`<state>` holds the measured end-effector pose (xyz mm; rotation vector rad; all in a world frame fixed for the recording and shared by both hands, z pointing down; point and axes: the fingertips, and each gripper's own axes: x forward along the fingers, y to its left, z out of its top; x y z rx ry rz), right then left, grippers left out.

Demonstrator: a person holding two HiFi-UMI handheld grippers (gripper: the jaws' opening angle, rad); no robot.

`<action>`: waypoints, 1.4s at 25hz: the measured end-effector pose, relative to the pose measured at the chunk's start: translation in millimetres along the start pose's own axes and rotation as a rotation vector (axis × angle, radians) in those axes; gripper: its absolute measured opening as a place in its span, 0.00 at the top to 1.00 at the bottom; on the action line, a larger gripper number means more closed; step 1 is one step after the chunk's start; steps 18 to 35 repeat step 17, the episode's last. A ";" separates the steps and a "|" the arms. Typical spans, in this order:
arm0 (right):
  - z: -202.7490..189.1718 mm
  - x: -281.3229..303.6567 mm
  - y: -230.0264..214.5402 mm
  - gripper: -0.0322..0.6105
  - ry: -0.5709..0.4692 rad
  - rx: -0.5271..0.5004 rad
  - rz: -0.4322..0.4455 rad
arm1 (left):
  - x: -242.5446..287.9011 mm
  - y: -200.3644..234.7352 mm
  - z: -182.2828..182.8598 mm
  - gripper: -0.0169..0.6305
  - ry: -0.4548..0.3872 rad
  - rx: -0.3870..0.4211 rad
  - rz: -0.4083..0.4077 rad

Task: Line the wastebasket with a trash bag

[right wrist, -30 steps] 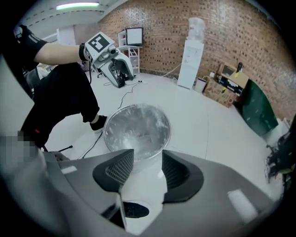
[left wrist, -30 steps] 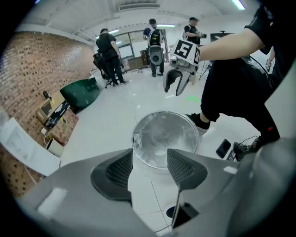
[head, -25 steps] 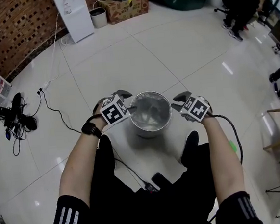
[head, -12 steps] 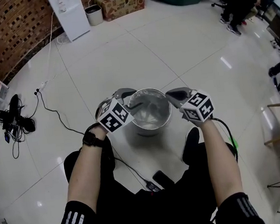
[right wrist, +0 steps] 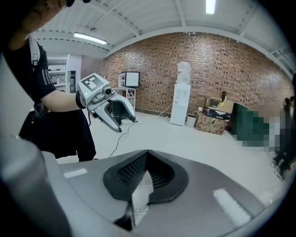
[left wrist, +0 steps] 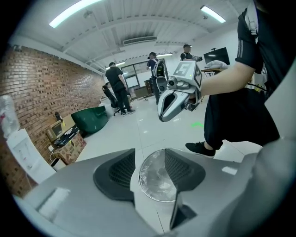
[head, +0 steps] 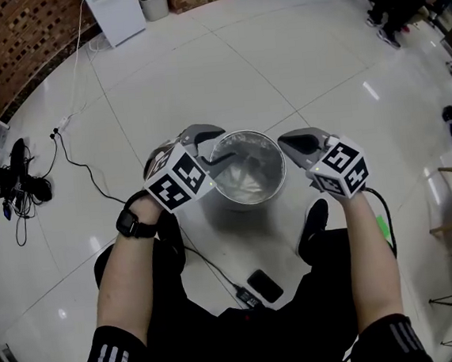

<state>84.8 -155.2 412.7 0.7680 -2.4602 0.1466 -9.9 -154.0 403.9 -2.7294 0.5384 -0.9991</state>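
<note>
While the basket [head: 242, 204] stood on the floor [head: 200, 75] between the person's shoes [head: 313, 222], the clear bag [head: 248, 174] lay crumpled inside it. The right gripper [head: 292, 141] hung at the rim's right side, jaws together on a sliver of the bag. The left gripper [head: 210, 144] was at the left rim. Its jaws were apart and had just been closing a little, with nothing pinched between them.

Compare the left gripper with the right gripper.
The left gripper has its jaws apart, though they have just been closing, while the right gripper has its jaws shut. The left gripper grips nothing, and the wastebasket shows through its gap. The right gripper pinches the clear trash bag. Both hover beside the wastebasket, on opposite sides, facing each other.
</note>
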 end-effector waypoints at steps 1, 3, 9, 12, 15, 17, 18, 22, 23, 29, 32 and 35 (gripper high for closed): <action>-2.9 1.5 0.0 0.94 0.006 0.002 0.000 | -2.3 1.3 -1.1 0.67 -0.005 -0.005 0.002; -7.7 3.6 -1.4 0.94 0.017 0.005 -0.001 | -3.6 2.1 -3.1 0.68 -0.010 -0.014 0.004; -11.8 3.7 -5.7 0.94 0.013 0.025 -0.006 | 4.8 -4.5 -7.0 0.68 0.016 0.002 -0.007; -19.8 5.2 -7.2 0.94 0.028 0.037 -0.004 | 7.2 -5.8 -5.1 0.68 0.015 0.007 -0.006; -25.6 6.0 -7.2 0.94 0.040 0.034 -0.005 | 8.8 -6.4 -4.2 0.68 0.013 0.006 -0.001; -27.5 7.0 -6.0 0.94 0.046 0.025 -0.004 | 9.6 -7.2 -4.5 0.68 0.014 0.005 0.002; -27.5 7.0 -6.0 0.94 0.046 0.025 -0.004 | 9.6 -7.2 -4.5 0.68 0.014 0.005 0.002; -27.5 7.0 -6.0 0.94 0.046 0.025 -0.004 | 9.6 -7.2 -4.5 0.68 0.014 0.005 0.002; -27.5 7.0 -6.0 0.94 0.046 0.025 -0.004 | 9.6 -7.2 -4.5 0.68 0.014 0.005 0.002; -27.5 7.0 -6.0 0.94 0.046 0.025 -0.004 | 9.6 -7.2 -4.5 0.68 0.014 0.005 0.002; -27.5 7.0 -6.0 0.94 0.046 0.025 -0.004 | 9.6 -7.2 -4.5 0.68 0.014 0.005 0.002; -27.5 7.0 -6.0 0.94 0.046 0.025 -0.004 | 9.6 -7.2 -4.5 0.68 0.014 0.005 0.002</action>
